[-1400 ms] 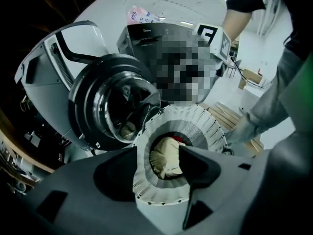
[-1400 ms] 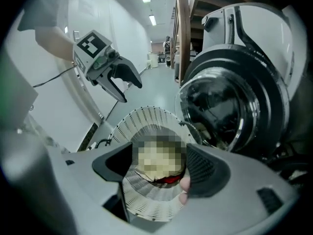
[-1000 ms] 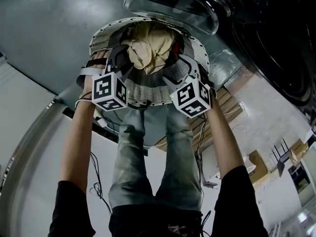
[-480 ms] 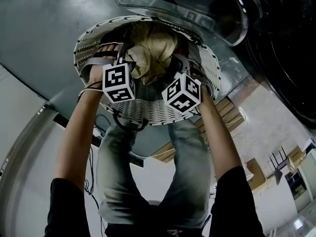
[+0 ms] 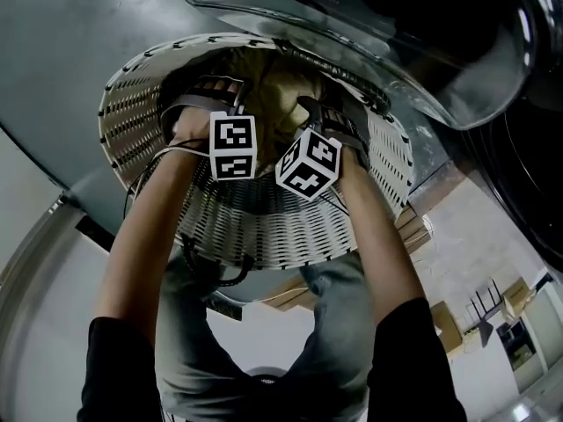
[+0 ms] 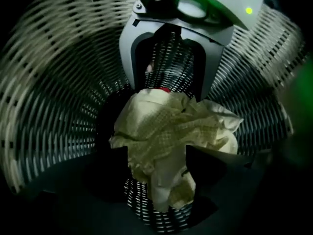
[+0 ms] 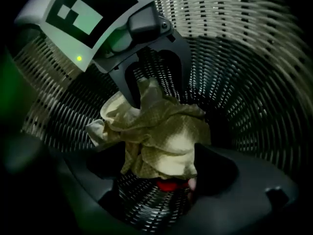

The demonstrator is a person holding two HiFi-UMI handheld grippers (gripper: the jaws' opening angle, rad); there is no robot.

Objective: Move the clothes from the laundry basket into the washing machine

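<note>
A crumpled pale yellow cloth (image 6: 171,136) (image 7: 161,136) lies at the bottom of the white wicker laundry basket (image 5: 255,227), over a small red item (image 7: 168,185). Both grippers reach down inside the basket from opposite sides of the cloth. My left gripper (image 6: 156,177) (image 5: 220,104) has its jaws wide apart with the cloth's lower fold between them, pads not pressing. My right gripper (image 7: 159,177) (image 5: 321,117) is likewise open astride the cloth. Both sets of jaws have just been opening. In the head view the cloth (image 5: 286,86) shows between the two marker cubes.
The washing machine's glass door (image 5: 352,25) hangs just beyond the basket, and its dark opening (image 5: 528,148) is at the right. Basket walls close in round both grippers. The person's jeans-clad legs (image 5: 339,323) are below, and cardboard boxes (image 5: 444,323) stand on the floor at right.
Both grippers have sunk from the basket's rim down into it, toward the cloth. The head view has come closer to the basket.
</note>
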